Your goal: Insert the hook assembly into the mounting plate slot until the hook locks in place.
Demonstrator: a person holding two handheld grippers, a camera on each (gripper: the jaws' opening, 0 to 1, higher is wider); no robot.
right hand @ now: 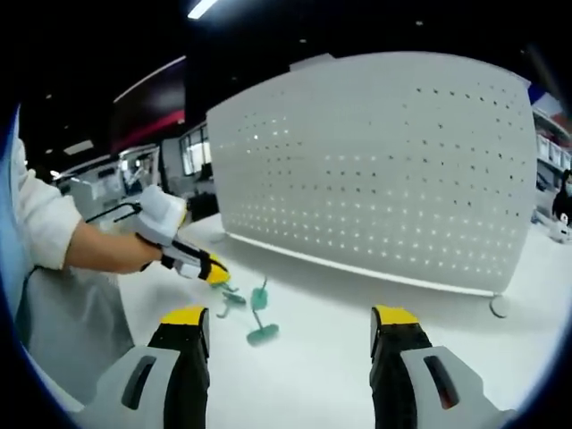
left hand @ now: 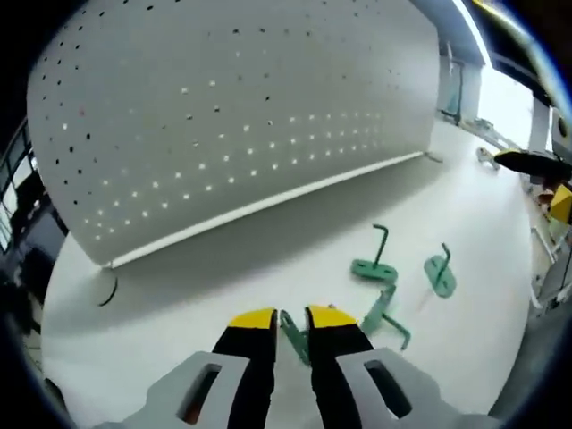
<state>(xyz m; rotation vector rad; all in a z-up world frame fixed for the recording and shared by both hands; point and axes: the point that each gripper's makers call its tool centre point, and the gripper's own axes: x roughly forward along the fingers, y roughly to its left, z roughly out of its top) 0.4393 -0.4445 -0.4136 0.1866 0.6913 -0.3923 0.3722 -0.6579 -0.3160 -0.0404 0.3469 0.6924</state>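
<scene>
Pinching a green hook (left hand: 293,338) between the two yellow tips of the left claw (left hand: 292,320), pressed close on it, low over the white table (left hand: 223,286). Seen from the right gripper view too, with a gloved hand (right hand: 159,219) behind that claw. Looks like a thin hold, with just a small bit of the hook between the tips.

Just beside it, three more green hooks on the table: one right next to the tips (left hand: 391,318), one standing up a little further out (left hand: 374,265), one more past that (left hand: 440,273). None of them in the board yet.

Further out, the big white board with holes (left hand: 223,116), standing up at the back of the table. Well apart from the held hook. Many holes, many small and alike, so hard to tell which is the right one from here.

Off to the side, the right claw (right hand: 290,315), spread wide with nothing in it, up above the table and facing the board.

By the look of it, just starting: hook picked, not yet carried over.

Could go wrong like this:
- Could slip or turn in the tips, because of the thin hold.
- Could bump the hook next to it on the way up and push it away.
- Could go in crooked and not lock.
- Could tip the board if pushed hard.
</scene>
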